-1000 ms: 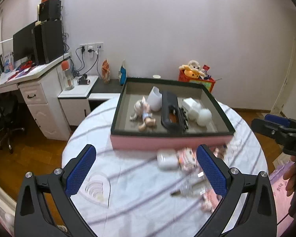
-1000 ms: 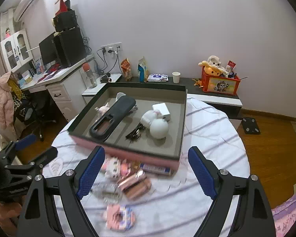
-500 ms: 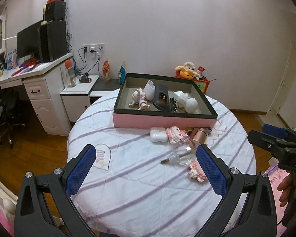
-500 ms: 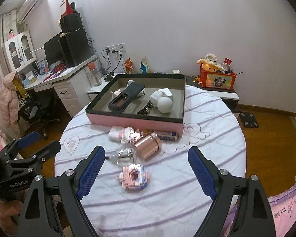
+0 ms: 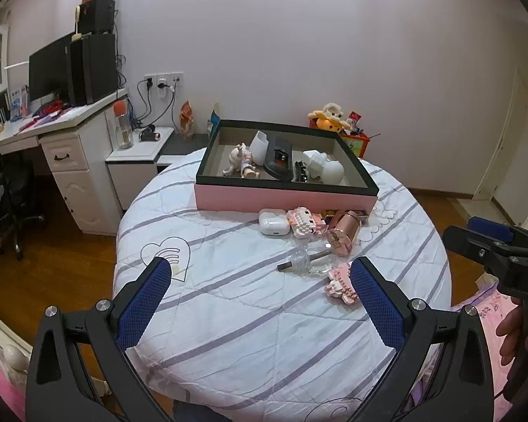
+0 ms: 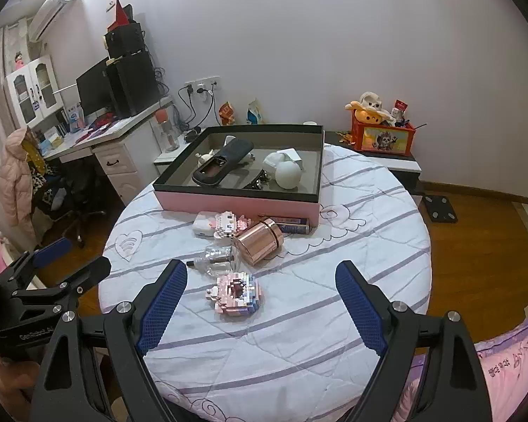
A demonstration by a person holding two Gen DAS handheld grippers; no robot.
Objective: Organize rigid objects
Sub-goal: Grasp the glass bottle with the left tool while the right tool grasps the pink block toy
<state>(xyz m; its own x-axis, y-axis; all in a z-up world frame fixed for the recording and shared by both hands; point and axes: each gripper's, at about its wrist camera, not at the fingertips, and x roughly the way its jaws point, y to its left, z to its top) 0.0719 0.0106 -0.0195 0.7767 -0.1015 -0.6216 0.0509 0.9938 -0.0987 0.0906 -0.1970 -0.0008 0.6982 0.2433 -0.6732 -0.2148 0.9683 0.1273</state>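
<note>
A pink-sided box (image 5: 285, 201) (image 6: 239, 201) with a dark rim stands at the far side of the round table (image 5: 228, 302) (image 6: 352, 246). Inside lie a black case (image 6: 221, 167), a white ball (image 6: 288, 176), a white cup (image 5: 258, 146) and a small doll (image 5: 241, 161). In front of the box lie a white earbud case (image 5: 272, 221), a pink block figure (image 5: 304, 223), a rose-gold canister (image 6: 260, 241), a clear bottle (image 6: 220, 258) and a pink block ring (image 6: 236, 293). My left gripper (image 5: 260, 292) and right gripper (image 6: 260, 292) both hang open over the near table edge, holding nothing.
A white desk (image 5: 70, 147) with a monitor and speakers stands to the left, with a low side cabinet (image 5: 140, 161) beside it. An orange toy box (image 6: 382, 137) sits on a low shelf behind the table. Wooden floor surrounds the table; pink bedding lies at the right.
Both grippers have pulled back from the box toward the near table edge, so the whole table now shows. Nothing on the table has moved, and both grippers stayed open.
</note>
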